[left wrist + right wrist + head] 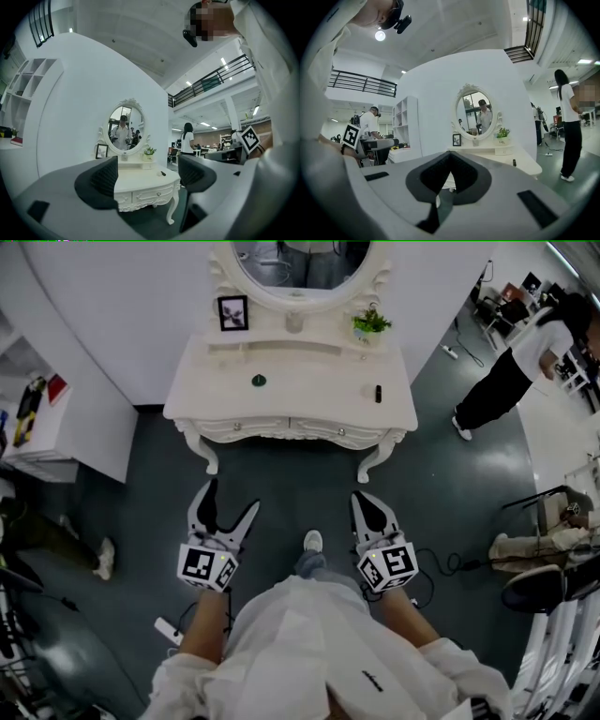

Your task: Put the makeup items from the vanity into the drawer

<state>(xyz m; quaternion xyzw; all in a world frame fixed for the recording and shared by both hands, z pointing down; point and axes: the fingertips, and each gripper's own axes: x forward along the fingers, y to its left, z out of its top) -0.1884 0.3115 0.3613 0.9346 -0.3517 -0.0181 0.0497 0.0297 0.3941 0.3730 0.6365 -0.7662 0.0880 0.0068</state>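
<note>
Left gripper: low over the dark floor, short of the white vanity and not touching it. Spread wide, nothing held; only the vanity front shows through the gap in the left gripper view.

Right gripper: beside it at about the same height, also clear of the vanity. Pressed together tip to tip in the right gripper view, nothing clamped.

On the vanity top:
- Black tube lying near the right edge, probably lipstick or mascara.
- Small dark green item left of centre, well apart from the tube.

Under the top: two drawers side by side, both shut.

On the raised back ledge:
- Framed picture at left.
- Potted plant at right.
- Oval mirror between them and above.

Left of the vanity: white shelf unit against the curved wall.

Off to the right: person in white top and black trousers, standing on the floor well apart from the vanity.
</note>
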